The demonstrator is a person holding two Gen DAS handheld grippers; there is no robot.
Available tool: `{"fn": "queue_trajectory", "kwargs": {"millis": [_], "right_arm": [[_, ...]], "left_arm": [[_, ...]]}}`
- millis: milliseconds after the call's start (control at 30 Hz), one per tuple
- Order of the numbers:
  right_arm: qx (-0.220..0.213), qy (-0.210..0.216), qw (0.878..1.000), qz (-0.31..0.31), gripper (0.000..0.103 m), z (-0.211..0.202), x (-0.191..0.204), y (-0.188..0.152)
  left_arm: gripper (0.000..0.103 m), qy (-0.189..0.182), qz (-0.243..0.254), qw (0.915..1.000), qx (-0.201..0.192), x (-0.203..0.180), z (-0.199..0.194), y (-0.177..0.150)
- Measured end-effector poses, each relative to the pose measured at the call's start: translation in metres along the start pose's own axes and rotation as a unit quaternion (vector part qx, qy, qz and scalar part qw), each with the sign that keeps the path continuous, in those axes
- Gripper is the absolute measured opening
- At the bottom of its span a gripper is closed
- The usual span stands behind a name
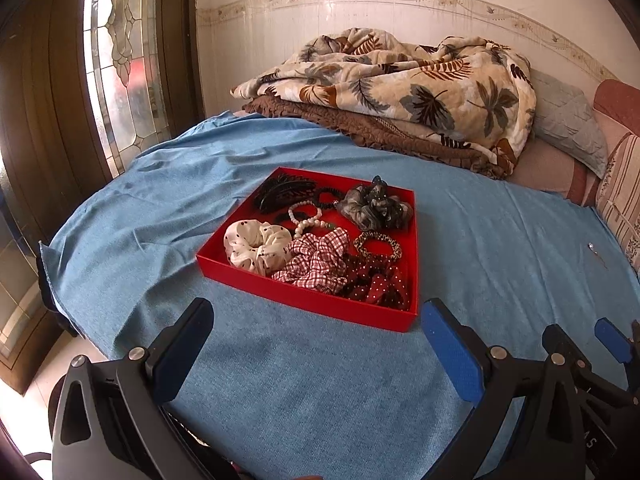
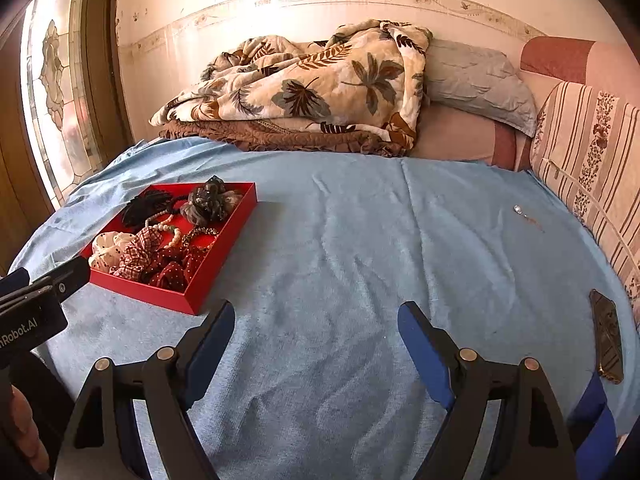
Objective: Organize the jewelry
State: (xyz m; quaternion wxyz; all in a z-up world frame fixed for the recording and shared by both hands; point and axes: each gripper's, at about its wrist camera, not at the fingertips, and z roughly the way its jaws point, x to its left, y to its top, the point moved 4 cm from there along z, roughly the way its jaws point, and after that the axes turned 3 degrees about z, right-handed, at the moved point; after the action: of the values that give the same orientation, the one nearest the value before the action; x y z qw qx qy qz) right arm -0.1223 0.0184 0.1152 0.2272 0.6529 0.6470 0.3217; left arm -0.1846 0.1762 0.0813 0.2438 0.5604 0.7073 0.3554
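A red tray (image 1: pixel 304 300) sits on the blue bedspread. It holds several scrunchies, a black claw clip (image 1: pixel 280 192), a pearl bracelet (image 1: pixel 305 218) and a grey scrunchie (image 1: pixel 374 206). My left gripper (image 1: pixel 316 320) is open and empty, just in front of the tray's near wall. In the right wrist view the tray (image 2: pixel 160 294) lies to the left. My right gripper (image 2: pixel 316 324) is open and empty over bare bedspread. A small silver trinket (image 2: pixel 518 209) with a reddish piece lies loose far right; it also shows in the left wrist view (image 1: pixel 591 246).
A folded leaf-print blanket (image 1: pixel 400 80) and brown quilt lie at the back. Pillows (image 2: pixel 476 76) and a striped cushion (image 2: pixel 592 168) line the right side. A dark phone (image 2: pixel 608 336) lies at the right edge. A stained-glass door (image 1: pixel 120 60) stands left.
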Motion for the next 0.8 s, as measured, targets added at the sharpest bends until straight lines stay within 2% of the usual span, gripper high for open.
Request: {"fn": "queue_trajectory", "kwargs": {"millis": [433, 800], "right_arm": [[0.01, -0.003, 1.0, -0.022, 0.089, 0.003, 0.008, 0.009], [0.018, -0.005, 0.999, -0.03, 0.09, 0.007, 0.02, 0.011]], "left_arm": [[0.103, -0.027, -0.022, 0.999, 0.027, 0.008, 0.009, -0.008], [0.103, -0.035, -0.034, 0.9979, 0.044, 0.016, 0.02, -0.015]]}}
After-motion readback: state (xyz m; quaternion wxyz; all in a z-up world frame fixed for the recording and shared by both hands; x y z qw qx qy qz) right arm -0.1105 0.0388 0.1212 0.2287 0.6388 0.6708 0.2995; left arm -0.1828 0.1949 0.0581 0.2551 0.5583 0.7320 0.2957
